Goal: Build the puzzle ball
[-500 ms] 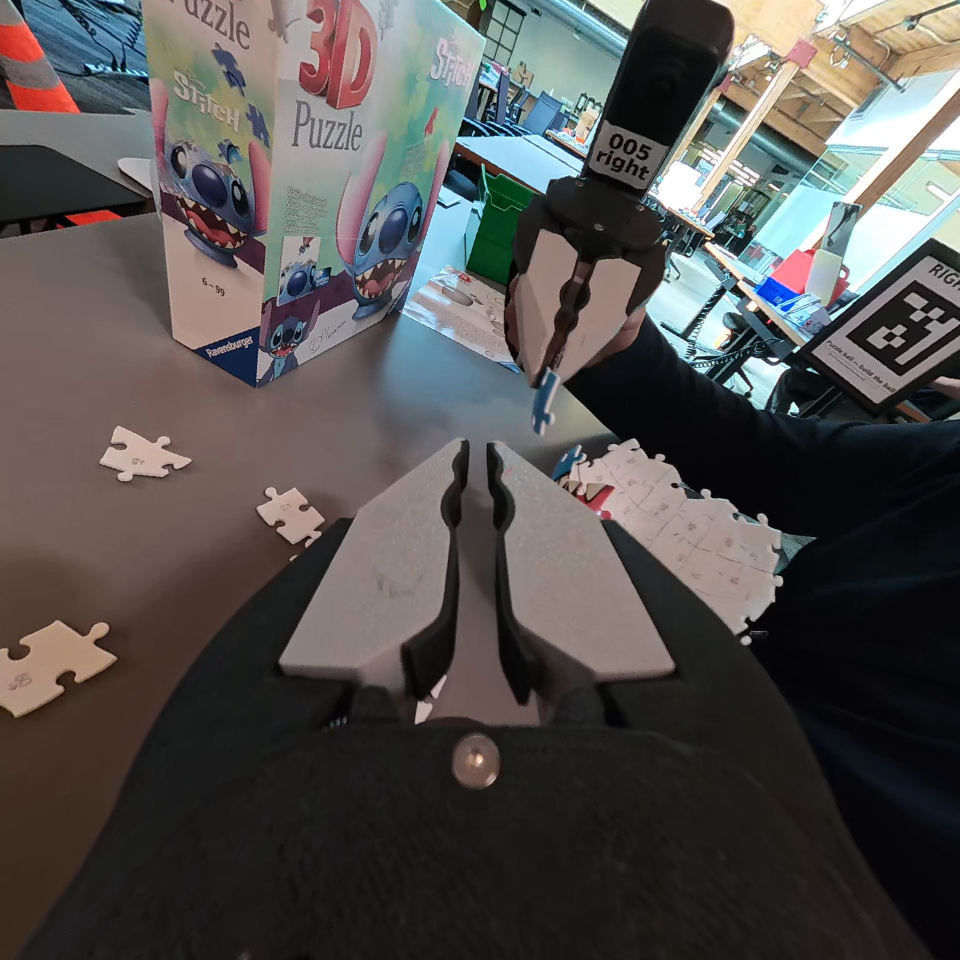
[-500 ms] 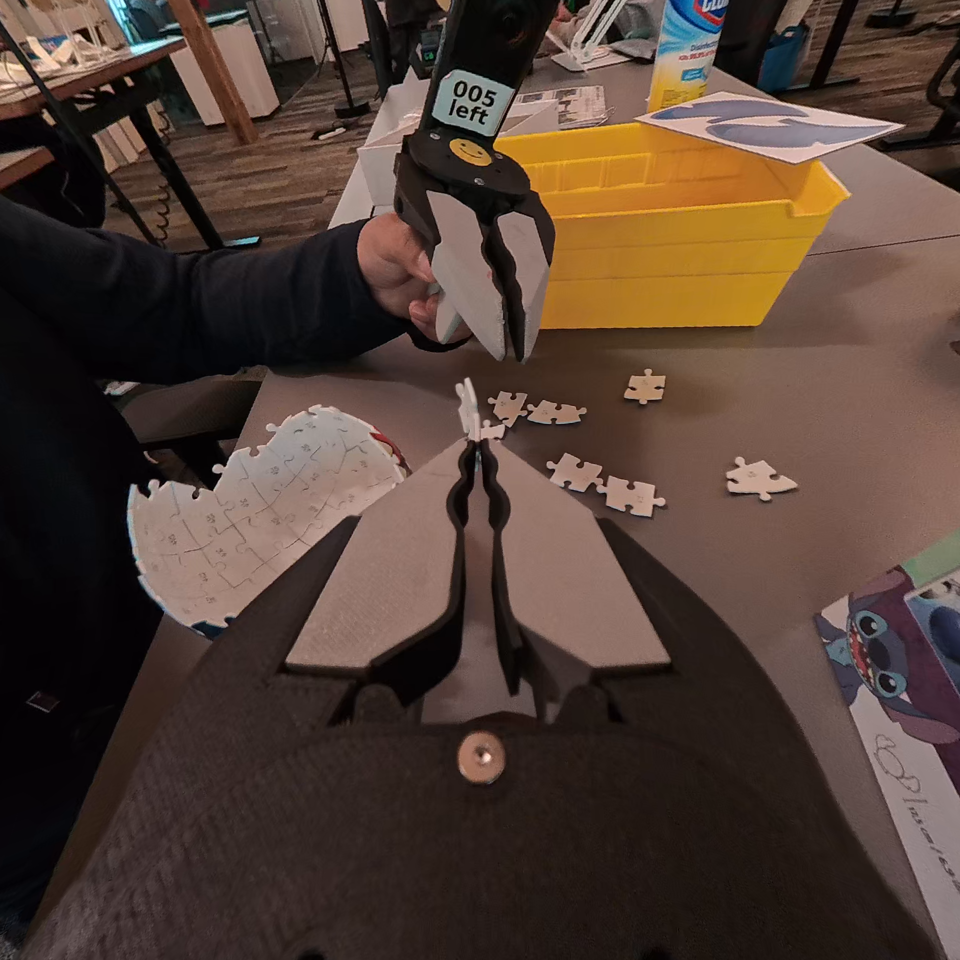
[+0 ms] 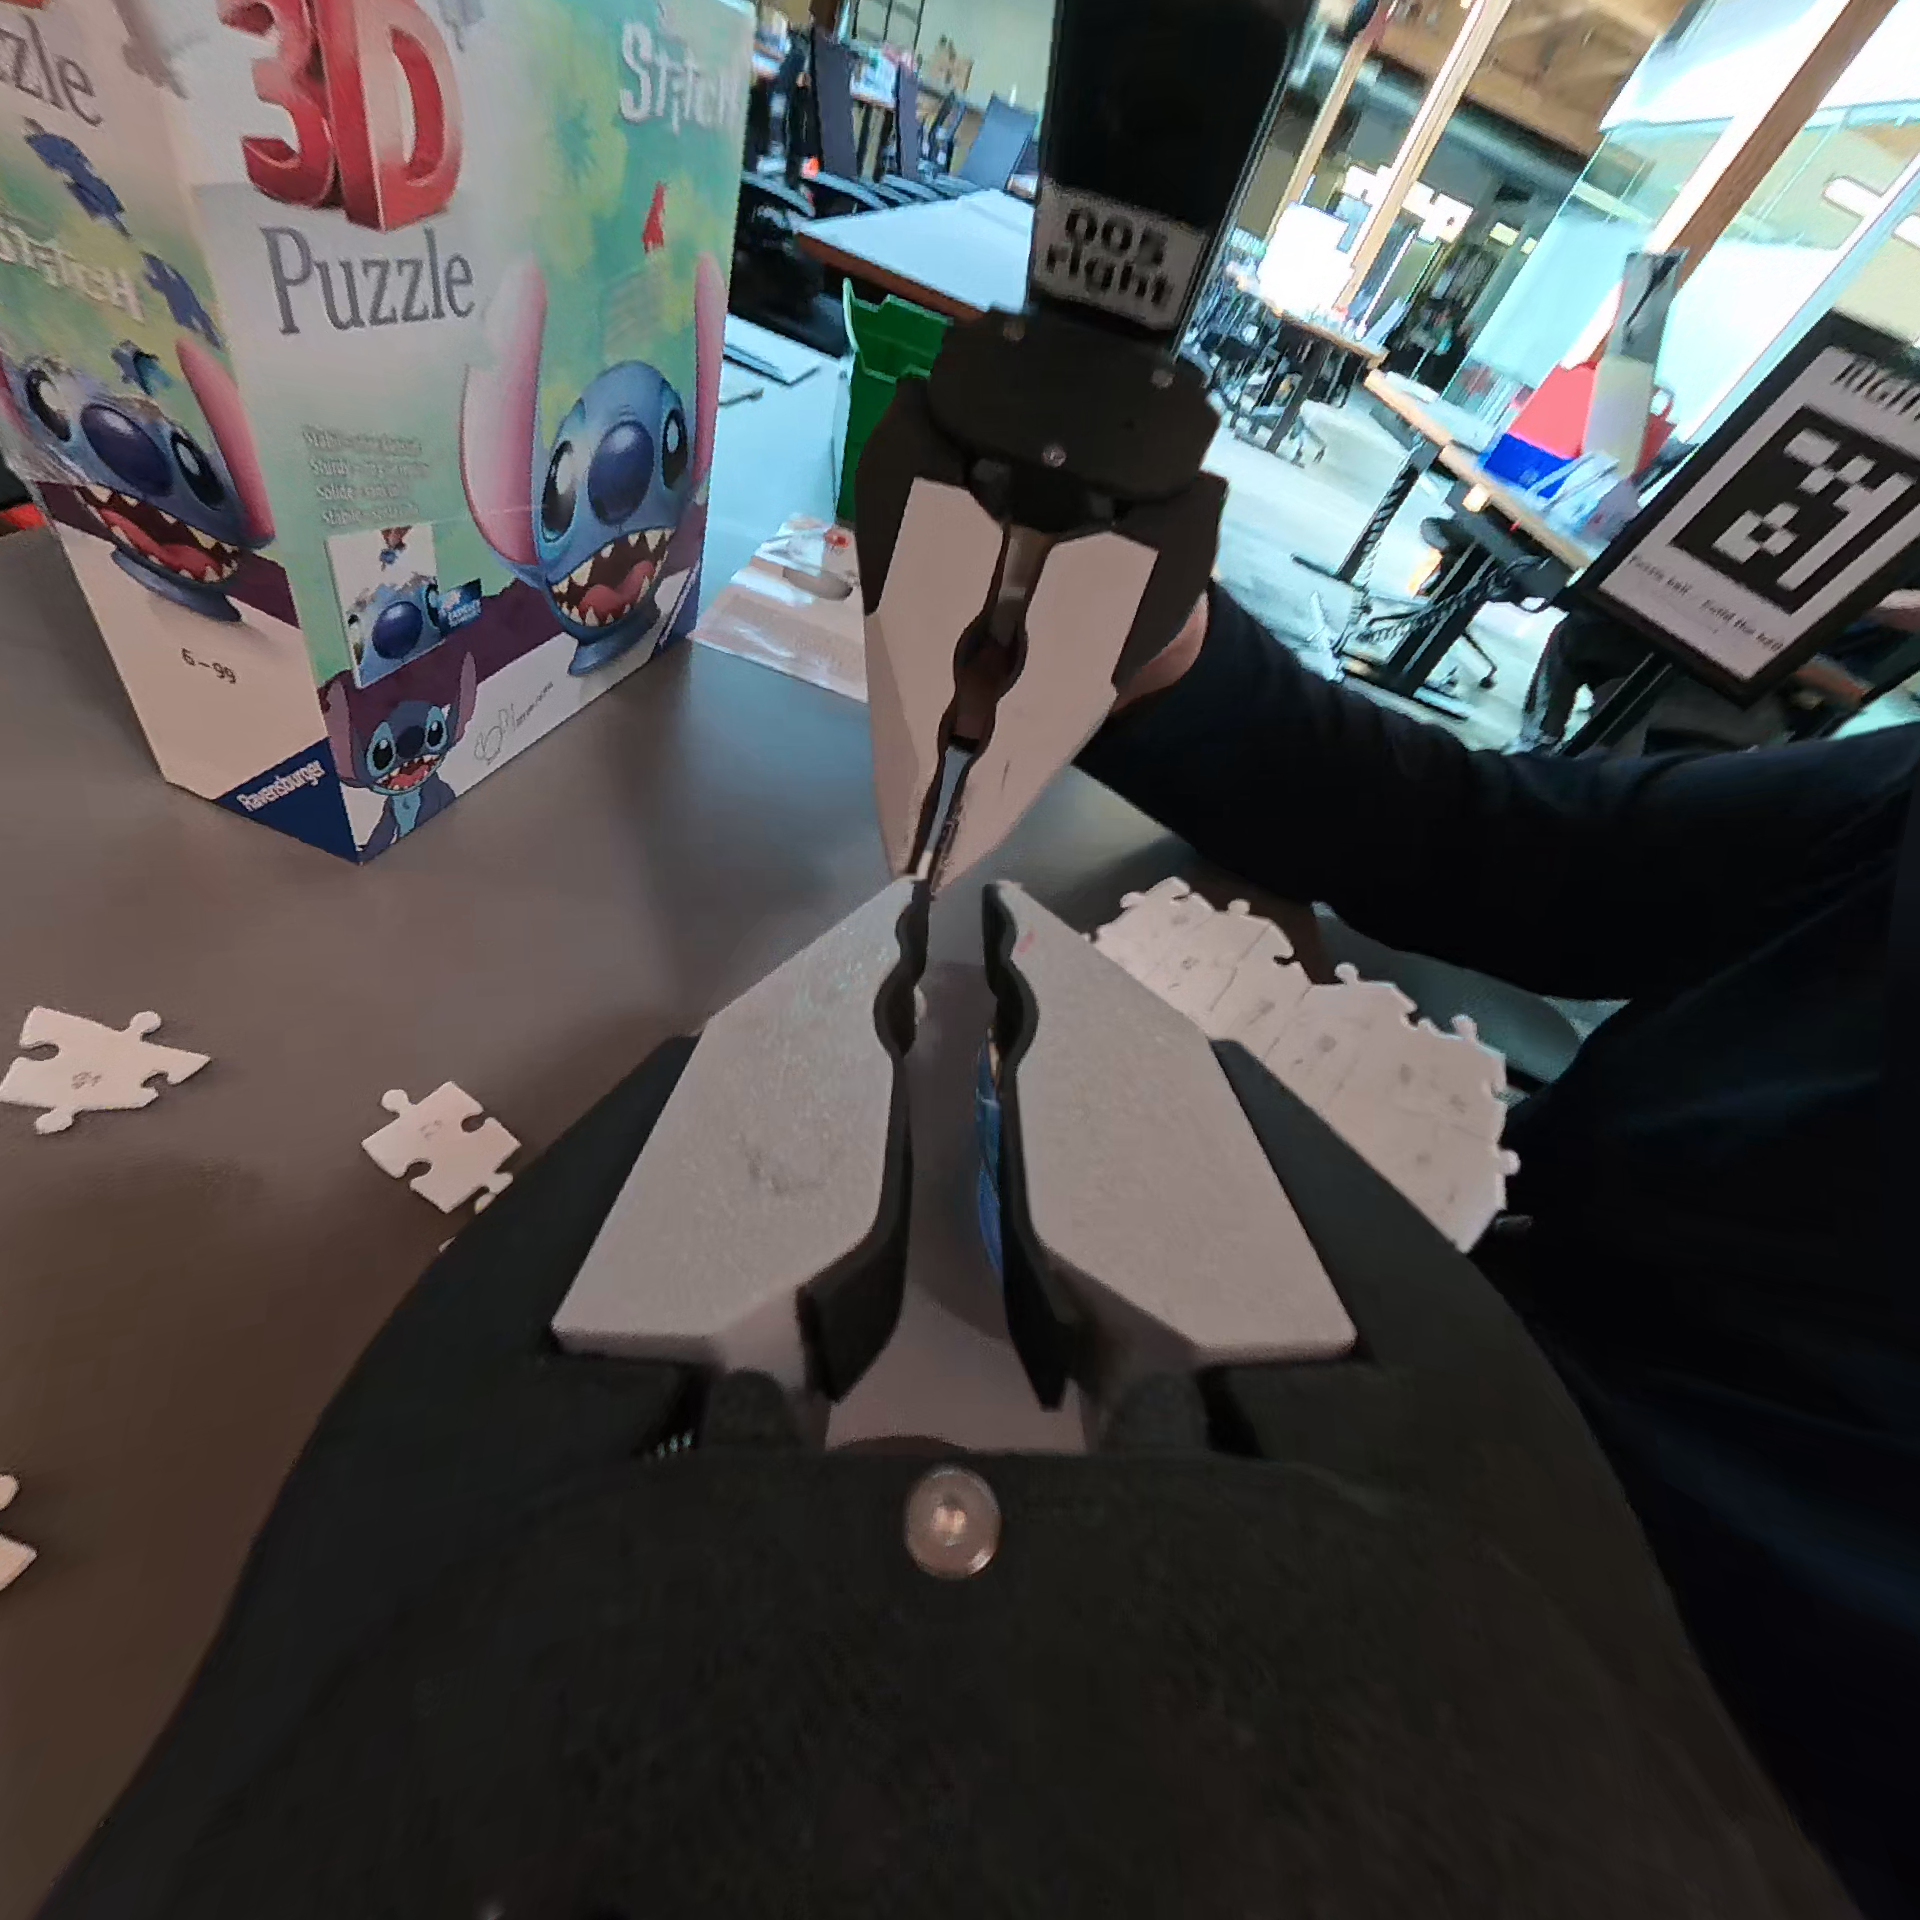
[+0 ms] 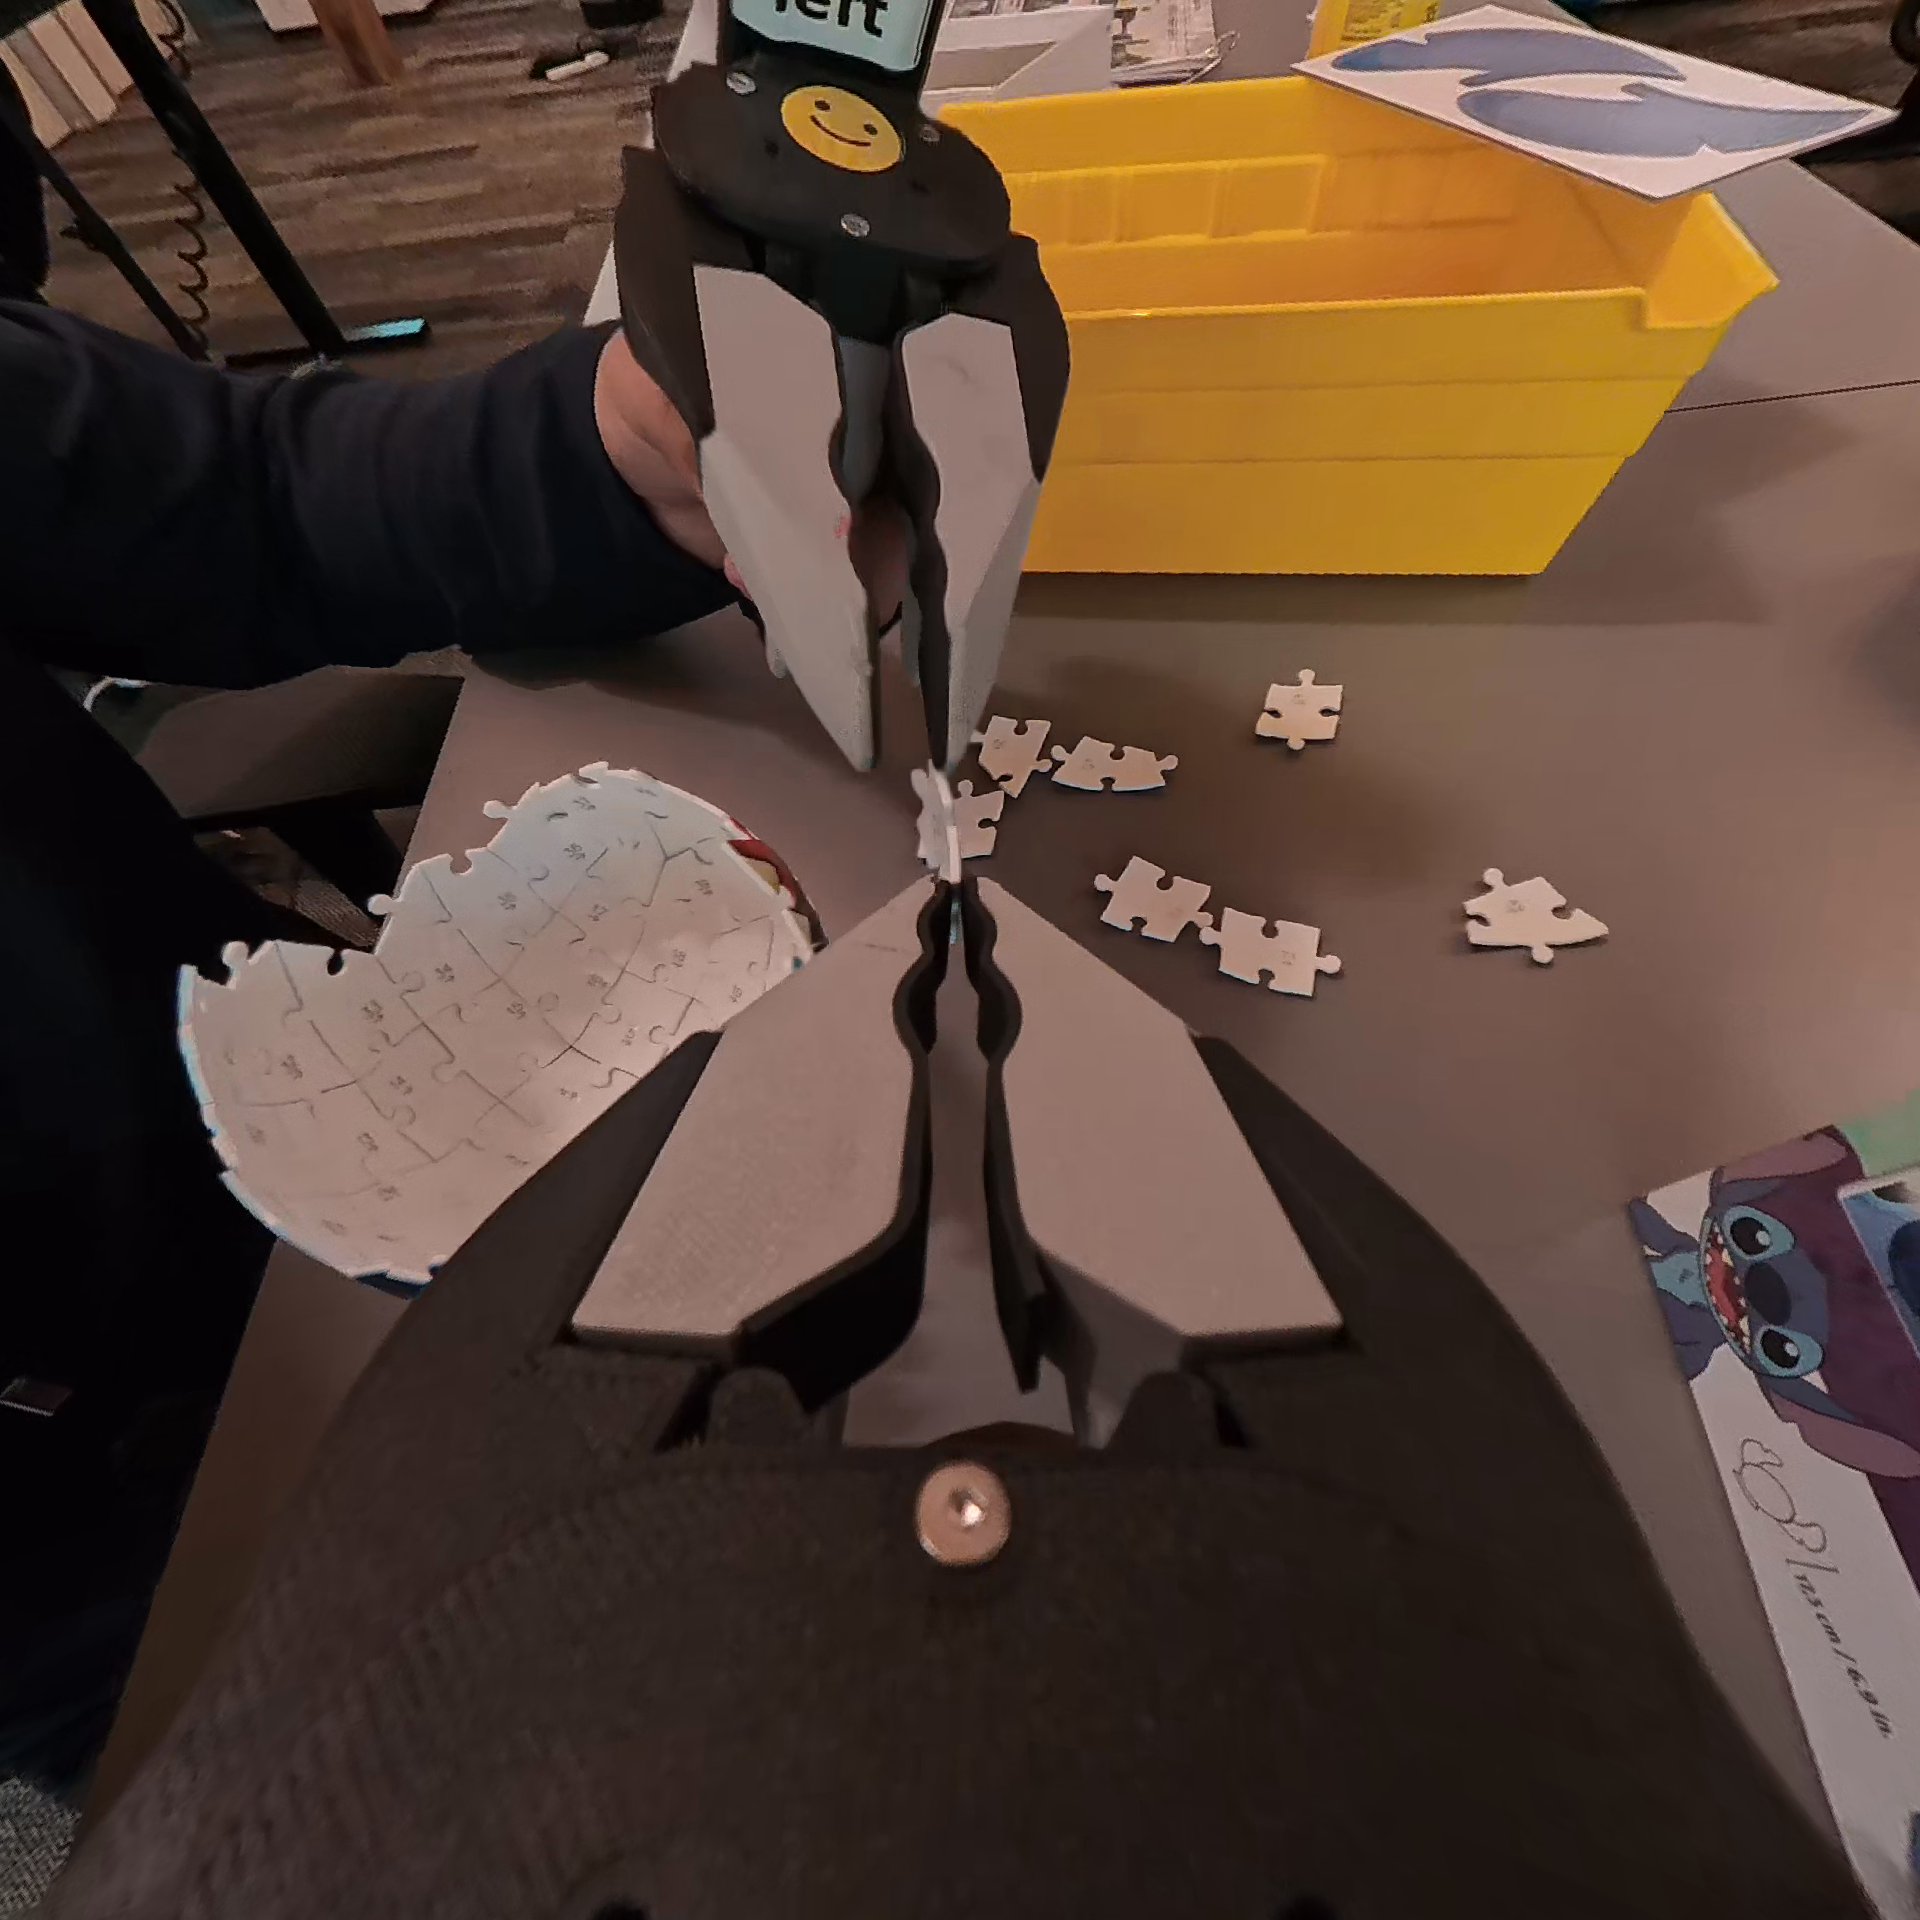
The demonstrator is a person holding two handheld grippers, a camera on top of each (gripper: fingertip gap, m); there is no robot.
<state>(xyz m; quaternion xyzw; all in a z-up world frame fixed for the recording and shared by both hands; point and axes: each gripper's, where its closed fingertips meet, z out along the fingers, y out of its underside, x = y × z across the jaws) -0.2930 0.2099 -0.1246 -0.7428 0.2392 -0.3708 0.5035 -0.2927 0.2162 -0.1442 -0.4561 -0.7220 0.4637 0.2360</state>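
Mid-air handoff step: right gripper clamped on a puzzle piece, left gripper parted just at its 12 o'clock; half-built ball at 9 o'clock; next, presumably left closes squarely on piece.

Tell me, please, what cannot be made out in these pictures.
- Held puzzle piece: edge-on in both views, print hidden; right gripper grips it.
- Part-built puzzle ball: right wrist view, partly behind that gripper's finger.
- Left gripper: right wrist view, contact with the piece unclear.
- Puzzle box: left wrist view, top cut off.
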